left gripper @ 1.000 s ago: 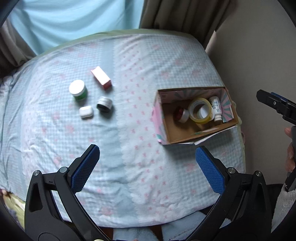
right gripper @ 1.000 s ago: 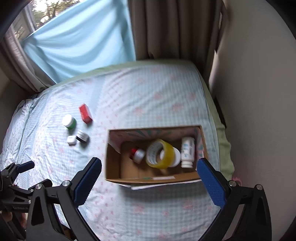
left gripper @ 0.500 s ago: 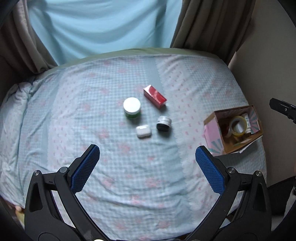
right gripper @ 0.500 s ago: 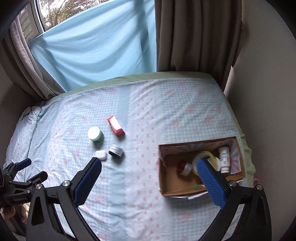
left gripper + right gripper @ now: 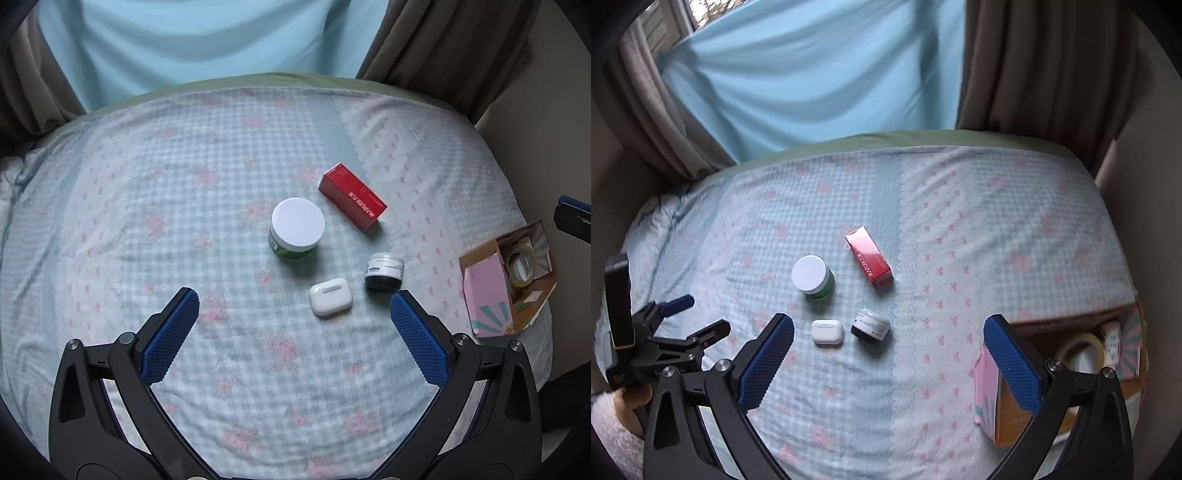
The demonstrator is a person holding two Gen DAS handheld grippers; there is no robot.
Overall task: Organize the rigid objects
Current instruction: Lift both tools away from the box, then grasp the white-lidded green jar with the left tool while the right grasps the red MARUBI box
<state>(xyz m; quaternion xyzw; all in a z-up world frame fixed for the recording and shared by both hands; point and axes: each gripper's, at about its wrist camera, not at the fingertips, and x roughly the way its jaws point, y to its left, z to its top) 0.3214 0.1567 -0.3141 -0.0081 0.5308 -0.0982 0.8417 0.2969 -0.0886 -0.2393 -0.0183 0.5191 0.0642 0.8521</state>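
Note:
Four loose items lie mid-bed: a red box (image 5: 352,202), a green jar with a white lid (image 5: 296,233), a white earbud case (image 5: 330,297) and a small dark jar (image 5: 384,272). They also show in the right wrist view: red box (image 5: 868,264), green jar (image 5: 813,276), earbud case (image 5: 827,332), dark jar (image 5: 870,325). My left gripper (image 5: 294,326) is open and empty, hovering just in front of the earbud case. My right gripper (image 5: 888,350) is open and empty, above the bed. A cardboard box (image 5: 487,295) at the right holds a tape roll (image 5: 521,263).
The bed (image 5: 147,229) has a blue checked cover with pink prints. Blue curtain and brown drapes hang behind it. A beige wall (image 5: 1145,184) stands close on the right. The cardboard box (image 5: 1012,417) sits at the bed's right edge, with a tape roll (image 5: 1080,350) and a white bottle (image 5: 1112,341) inside.
Both grippers have swung left, away from the cardboard box and toward the loose items. The left gripper has come closer to the items. Both stay open and empty.

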